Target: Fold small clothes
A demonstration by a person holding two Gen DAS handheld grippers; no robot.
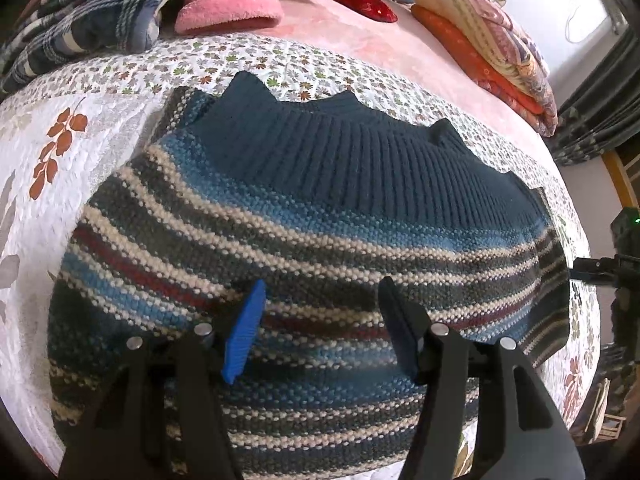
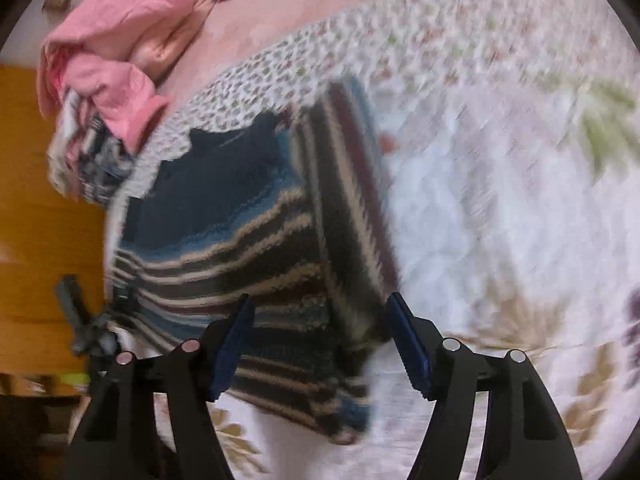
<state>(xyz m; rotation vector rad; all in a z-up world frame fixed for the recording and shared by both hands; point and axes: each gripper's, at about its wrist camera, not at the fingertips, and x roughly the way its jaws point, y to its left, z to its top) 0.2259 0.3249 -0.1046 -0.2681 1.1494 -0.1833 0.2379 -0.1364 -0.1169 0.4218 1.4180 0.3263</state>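
Striped sweater lying on the bed

The striped sweater [image 1: 304,240] is lying flat on the floral quilt [image 1: 100,80] of the bed. The left gripper [image 1: 320,328] and right gripper [image 2: 320,340] are hovering above it, fingers spread wide, gripping nothing.

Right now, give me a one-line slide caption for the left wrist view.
Open left gripper hovers over a striped knit sweater spread on a floral quilt.
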